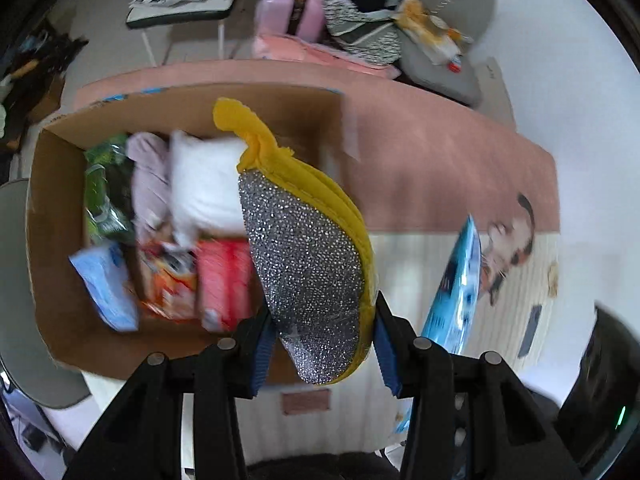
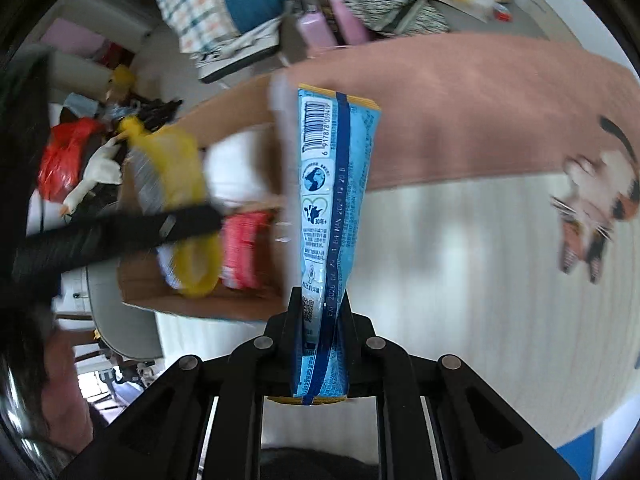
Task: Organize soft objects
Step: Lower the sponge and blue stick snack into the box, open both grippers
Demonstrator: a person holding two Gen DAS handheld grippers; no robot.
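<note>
Pink and cream striped cloth with a cat print is spread over the table, clutter piled behind it. A yellow scrubbing pad with a glittery silver face is pinched between the jaws of the left gripper, held over the open brown cardboard box of soft packs. A light blue plastic pouch with a barcode is clamped upright in the right gripper, just beside the box.

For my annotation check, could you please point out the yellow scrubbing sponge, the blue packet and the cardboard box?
yellow scrubbing sponge (image 1: 308, 272): left wrist view, silver glitter face.
blue packet (image 2: 332, 184): right wrist view, printed back.
cardboard box (image 1: 52, 208): left wrist view, left inner wall.
</note>
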